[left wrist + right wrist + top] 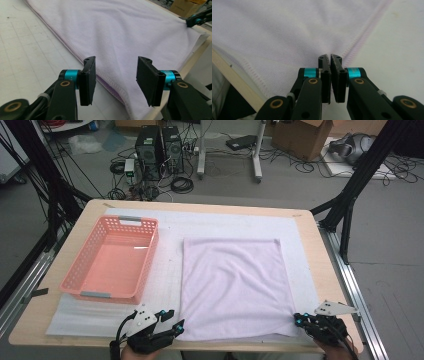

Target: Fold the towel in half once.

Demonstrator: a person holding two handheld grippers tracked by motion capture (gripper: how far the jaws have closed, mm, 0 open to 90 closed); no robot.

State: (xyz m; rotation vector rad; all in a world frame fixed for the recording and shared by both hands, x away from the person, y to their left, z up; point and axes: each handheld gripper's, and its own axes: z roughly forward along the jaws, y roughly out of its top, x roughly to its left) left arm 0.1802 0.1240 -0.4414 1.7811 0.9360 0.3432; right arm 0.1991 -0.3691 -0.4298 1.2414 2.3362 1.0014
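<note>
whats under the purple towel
The purple towel lies flat on a white gridded mat, which rests on the wooden table. The mat shows around its edges; whatever lies beneath the towel's middle is covered.

Pink slotted basket [111,261] sits on the left half of the table [320,270], long side running front to back, empty inside, resting on the white mat [170,230] that covers most of the tabletop; bare wood shows along the left, right and far edges. Beyond the far edge, on the floor: two black computer towers [160,150] with tangled cables [182,184], white stand legs [256,155], and a cardboard box [302,137] toward the far right.
</note>
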